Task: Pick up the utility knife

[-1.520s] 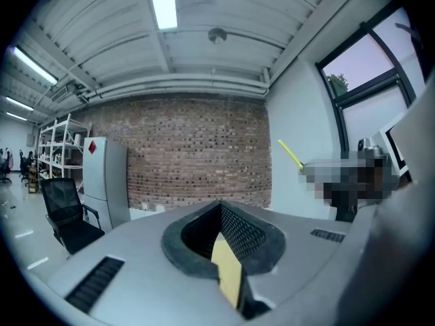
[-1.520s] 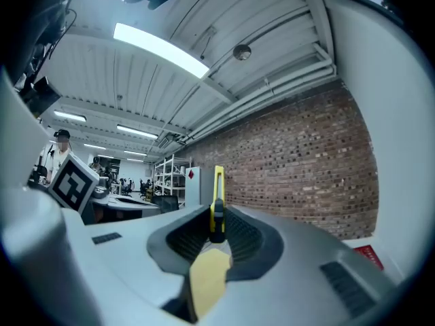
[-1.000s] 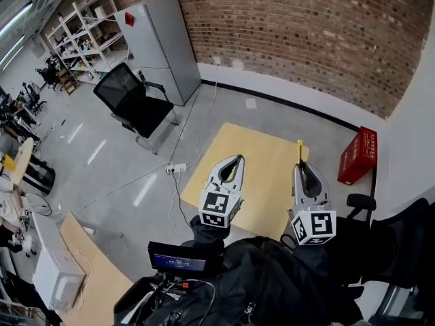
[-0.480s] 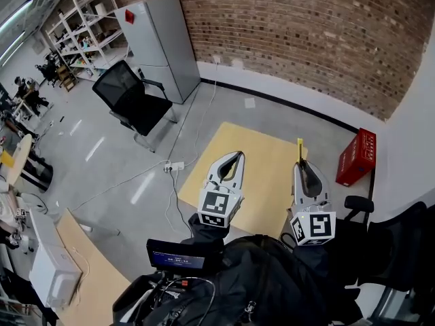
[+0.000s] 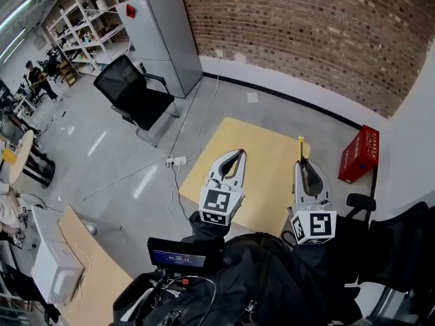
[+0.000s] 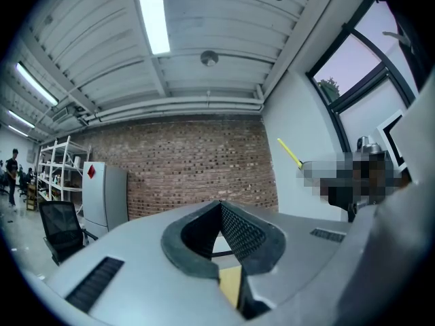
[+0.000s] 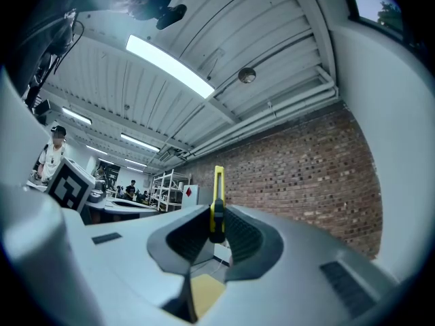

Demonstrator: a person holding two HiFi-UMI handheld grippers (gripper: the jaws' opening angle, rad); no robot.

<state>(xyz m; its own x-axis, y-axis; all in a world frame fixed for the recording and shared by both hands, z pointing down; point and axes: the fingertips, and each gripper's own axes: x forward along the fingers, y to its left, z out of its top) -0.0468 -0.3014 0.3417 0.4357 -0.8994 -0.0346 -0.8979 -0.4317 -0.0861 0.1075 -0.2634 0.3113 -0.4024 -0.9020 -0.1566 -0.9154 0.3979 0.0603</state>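
Observation:
A slim yellow utility knife (image 7: 217,202) stands upright between the jaws of my right gripper (image 7: 216,231), which is shut on it; its yellow tip pokes out past the jaws (image 5: 300,143) in the head view. The knife also shows as a yellow bar (image 6: 290,153) in the left gripper view. My right gripper (image 5: 305,164) is held up over the right side of the small wooden table (image 5: 259,160). My left gripper (image 5: 238,155) is raised beside it over the table's left part, jaws shut with nothing between them (image 6: 221,212).
A red crate (image 5: 358,154) stands on the floor right of the table. A black office chair (image 5: 133,96) and a grey cabinet (image 5: 158,36) are at the left by the brick wall. A power strip (image 5: 175,161) with cables lies left of the table.
Both grippers hold almost the same place with the knife still gripped. The head view has drifted slightly, so the table and floor sit a little lower in the frame.

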